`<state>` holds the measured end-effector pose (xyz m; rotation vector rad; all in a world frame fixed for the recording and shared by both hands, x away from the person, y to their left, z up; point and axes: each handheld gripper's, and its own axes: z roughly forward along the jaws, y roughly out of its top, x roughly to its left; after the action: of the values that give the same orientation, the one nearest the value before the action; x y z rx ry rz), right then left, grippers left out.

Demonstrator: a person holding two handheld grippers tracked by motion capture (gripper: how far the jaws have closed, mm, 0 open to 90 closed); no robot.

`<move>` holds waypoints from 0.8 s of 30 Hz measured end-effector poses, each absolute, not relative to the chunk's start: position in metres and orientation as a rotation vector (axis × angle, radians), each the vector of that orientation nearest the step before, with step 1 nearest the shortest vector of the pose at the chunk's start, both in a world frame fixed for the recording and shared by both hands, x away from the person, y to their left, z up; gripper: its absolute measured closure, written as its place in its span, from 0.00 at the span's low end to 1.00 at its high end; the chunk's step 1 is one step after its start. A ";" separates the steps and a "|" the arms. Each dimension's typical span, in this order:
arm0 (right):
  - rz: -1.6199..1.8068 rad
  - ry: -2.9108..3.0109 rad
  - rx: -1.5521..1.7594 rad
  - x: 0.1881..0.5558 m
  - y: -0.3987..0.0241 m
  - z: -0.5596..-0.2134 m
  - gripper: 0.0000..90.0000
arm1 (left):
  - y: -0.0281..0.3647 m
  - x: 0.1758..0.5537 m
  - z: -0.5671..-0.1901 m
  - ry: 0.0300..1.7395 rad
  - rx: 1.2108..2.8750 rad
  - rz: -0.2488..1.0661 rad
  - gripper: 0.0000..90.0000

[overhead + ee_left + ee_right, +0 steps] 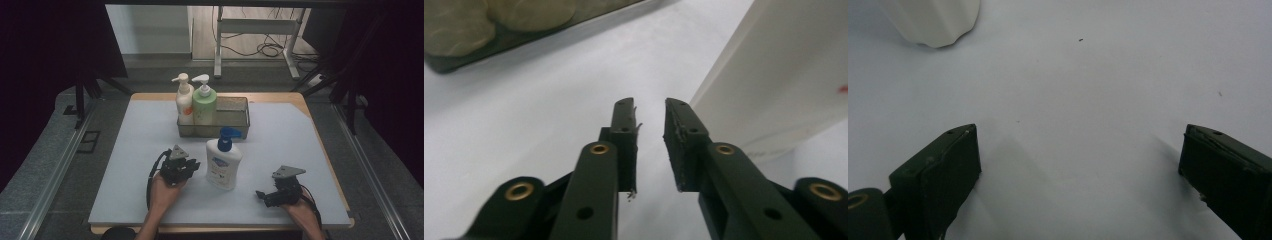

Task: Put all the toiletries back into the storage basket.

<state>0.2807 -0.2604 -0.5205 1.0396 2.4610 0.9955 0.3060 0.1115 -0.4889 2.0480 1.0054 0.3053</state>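
Observation:
A white lotion bottle (223,160) with a blue pump stands upright at the middle of the mat. My left gripper (187,167) sits just to its left, pointing toward it. In the left gripper view the left gripper (649,107) has its jaws a narrow gap apart with nothing between them, and the white bottle (784,85) rises close on the right, beside the jaws. My right gripper (262,196) rests low at the near right, apart from the bottle. Its jaws (1080,131) stand wide open over bare mat, with the bottle's base (935,20) at the far left.
A dark mesh basket (235,131) stands behind the white bottle, holding a cream pump bottle (184,99) and a green pump bottle (204,102) at its left end. The basket's wall (454,65) appears far left in the left gripper view. The pale mat (280,145) covers the table.

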 end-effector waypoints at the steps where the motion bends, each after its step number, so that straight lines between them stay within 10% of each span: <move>1: 0.995 2.461 1.034 0.280 -0.260 -0.520 0.03 | 0.113 0.304 -0.489 1.006 2.053 0.311 0.79; 24: 1.089 2.472 0.957 0.272 -0.256 -0.501 0.01 | 0.146 0.263 -0.507 1.091 2.150 0.396 0.42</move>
<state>0.2718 -0.2560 -0.5012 0.9571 2.4724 1.0894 0.2631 0.1462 -0.5074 2.1501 1.0911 0.3956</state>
